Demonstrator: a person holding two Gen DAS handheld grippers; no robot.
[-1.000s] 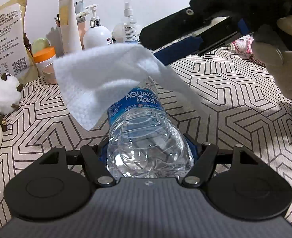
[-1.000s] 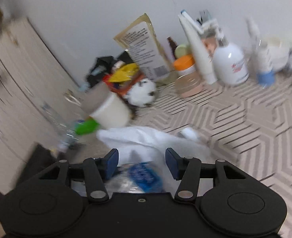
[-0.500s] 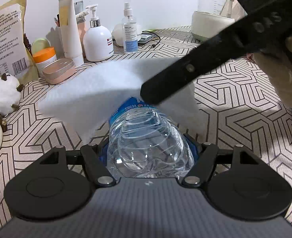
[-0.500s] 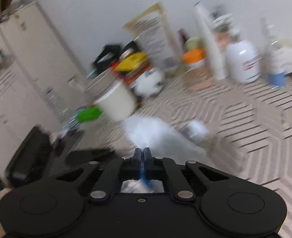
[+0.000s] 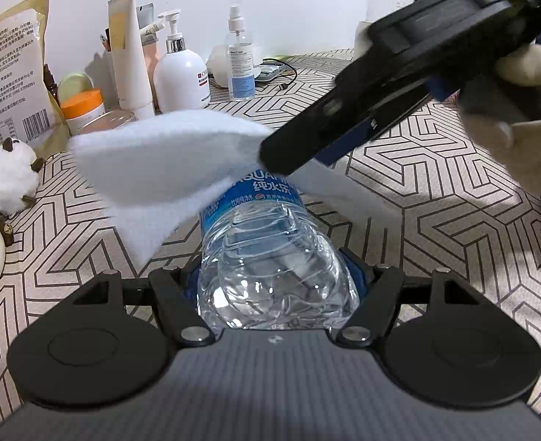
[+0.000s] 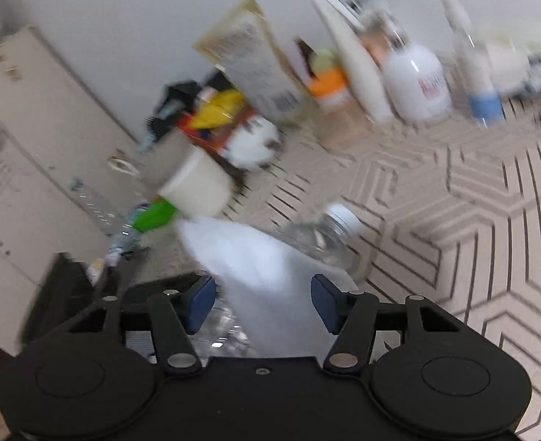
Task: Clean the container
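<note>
The left wrist view shows the left gripper (image 5: 274, 275) with its jaws clamped on the base of a clear water bottle (image 5: 266, 257) lying over the patterned desk (image 5: 454, 220). A white cloth (image 5: 160, 169) drapes the bottle's far end, met by the right gripper (image 5: 288, 158).

The right wrist view alone shows the white bottle cap (image 6: 342, 215) and the right jaws opening, cloth between them, pads apart.
</note>
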